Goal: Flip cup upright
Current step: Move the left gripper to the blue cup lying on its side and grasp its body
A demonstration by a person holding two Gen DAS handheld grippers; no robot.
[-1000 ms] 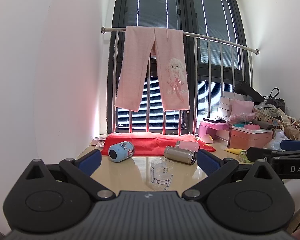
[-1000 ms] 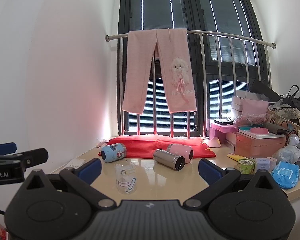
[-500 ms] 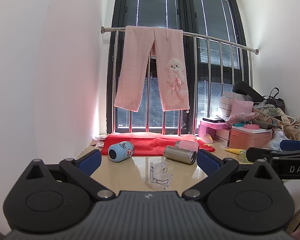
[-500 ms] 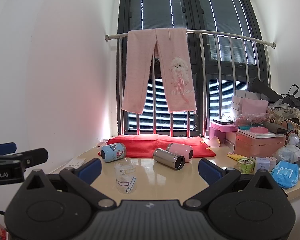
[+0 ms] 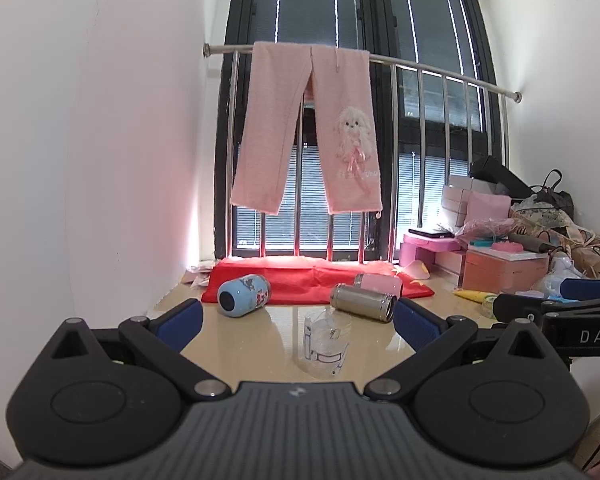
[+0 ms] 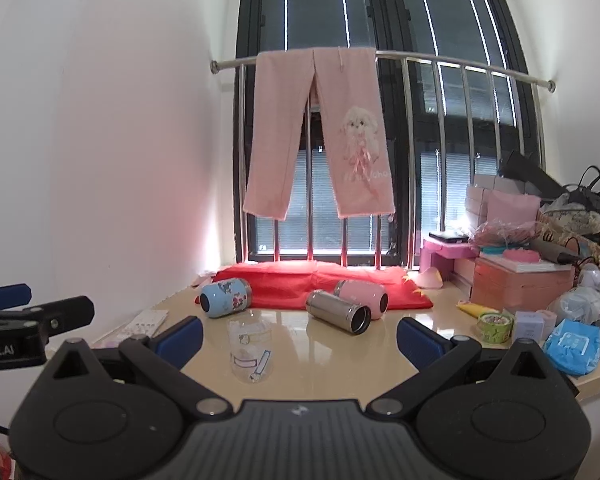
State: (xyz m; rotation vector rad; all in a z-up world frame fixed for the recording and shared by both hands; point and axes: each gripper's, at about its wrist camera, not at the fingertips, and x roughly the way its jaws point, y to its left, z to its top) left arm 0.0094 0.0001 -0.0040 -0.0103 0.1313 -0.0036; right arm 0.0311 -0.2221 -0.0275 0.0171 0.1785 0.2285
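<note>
A clear glass cup (image 5: 325, 343) with printed stickers stands upside down on the beige table, wide end down; it also shows in the right wrist view (image 6: 251, 351). Three cups lie on their sides behind it: a blue cartoon one (image 5: 242, 295) (image 6: 225, 297), a steel one (image 5: 363, 303) (image 6: 338, 312), and a pink one (image 5: 378, 285) (image 6: 362, 294). My left gripper (image 5: 296, 322) is open and empty, a little short of the glass cup. My right gripper (image 6: 299, 334) is open and empty, also short of it.
A red cloth (image 6: 320, 284) lies under the window bars. Pink trousers (image 6: 320, 132) hang on the rail. Boxes, bags, a tape roll (image 6: 495, 326) and a blue wipes pack (image 6: 572, 346) crowd the right side. The white wall stands at the left.
</note>
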